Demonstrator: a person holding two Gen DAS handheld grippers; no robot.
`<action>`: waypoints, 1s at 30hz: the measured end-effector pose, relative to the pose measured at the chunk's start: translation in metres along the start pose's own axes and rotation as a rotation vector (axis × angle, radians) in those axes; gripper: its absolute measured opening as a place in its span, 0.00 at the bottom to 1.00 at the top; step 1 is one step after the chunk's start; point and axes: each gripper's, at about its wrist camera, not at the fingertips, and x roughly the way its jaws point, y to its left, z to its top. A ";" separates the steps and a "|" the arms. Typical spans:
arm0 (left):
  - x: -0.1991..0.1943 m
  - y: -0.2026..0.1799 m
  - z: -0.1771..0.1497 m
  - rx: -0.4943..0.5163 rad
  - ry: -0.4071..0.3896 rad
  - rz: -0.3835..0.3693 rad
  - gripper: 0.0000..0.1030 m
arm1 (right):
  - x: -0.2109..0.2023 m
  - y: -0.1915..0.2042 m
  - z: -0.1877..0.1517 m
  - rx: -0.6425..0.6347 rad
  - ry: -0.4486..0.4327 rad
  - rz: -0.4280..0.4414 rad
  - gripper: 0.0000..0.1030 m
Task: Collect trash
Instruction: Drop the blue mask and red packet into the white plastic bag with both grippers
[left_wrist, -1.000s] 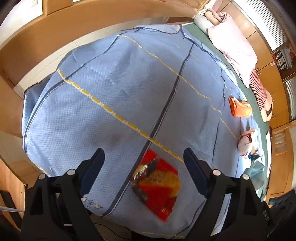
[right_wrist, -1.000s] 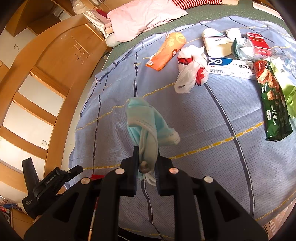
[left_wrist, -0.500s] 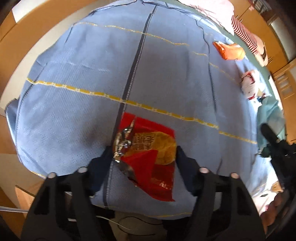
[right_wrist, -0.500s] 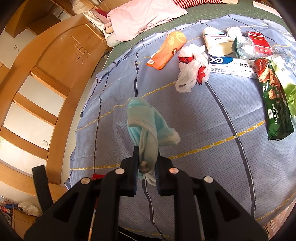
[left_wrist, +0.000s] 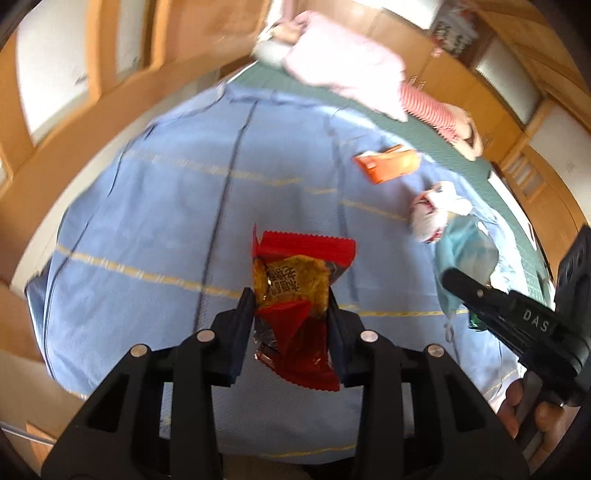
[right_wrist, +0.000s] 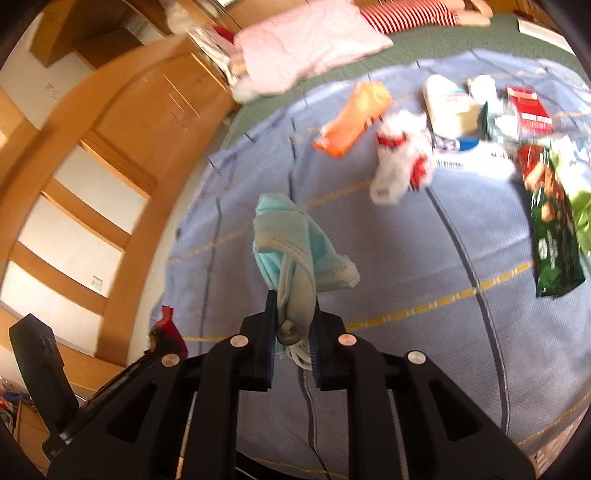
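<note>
While the left gripper (left_wrist: 291, 314) is closing its jaws, a red and yellow snack wrapper (left_wrist: 295, 295) sits between the pads, pinched at its lower middle, top edge sticking up toward 12 o'clock. The wrapper looks lifted off the blue sheet (left_wrist: 166, 221), though blur makes that hard to confirm. Crinkly foil film: very light, no stiffness, slick surface, so it probably slides out if pinched only at an edge. Best hold is across the bunched middle where the film folds double, which is about where the pads sit now. Not fragile, so a hard squeeze costs nothing.

Right gripper (right_wrist: 293, 321) has its jaws nearly together, clamped on a blue face mask (right_wrist: 295, 240). The mask is bunched, body flopping up toward 12 o'clock, ear loops hanging below the pads. Soft cloth-like stuff, light, limp, grips well, little slip risk; loose loops could snag.

More trash remains on the sheet in the right wrist view: an orange packet (right_wrist: 351, 118) at 12 o'clock, a crumpled white bag (right_wrist: 399, 162) at 1 o'clock, a green biscuit pack (right_wrist: 554, 229) at 3 o'clock, and a white box (right_wrist: 448, 107) and a red box (right_wrist: 528, 110) further up. The boxes look stiff, so take them across the narrow side. The bag is limp; grab a bunch of it.

No bin is visible in either view.
</note>
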 end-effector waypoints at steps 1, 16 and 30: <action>-0.003 -0.011 0.001 0.028 -0.022 -0.011 0.36 | -0.007 0.001 0.002 -0.011 -0.018 0.003 0.17; -0.046 -0.176 -0.044 0.426 -0.087 -0.447 0.37 | -0.237 -0.105 -0.057 -0.174 -0.113 -0.354 0.17; -0.043 -0.292 -0.142 0.767 0.260 -0.888 0.71 | -0.314 -0.241 -0.121 0.283 -0.068 -0.536 0.74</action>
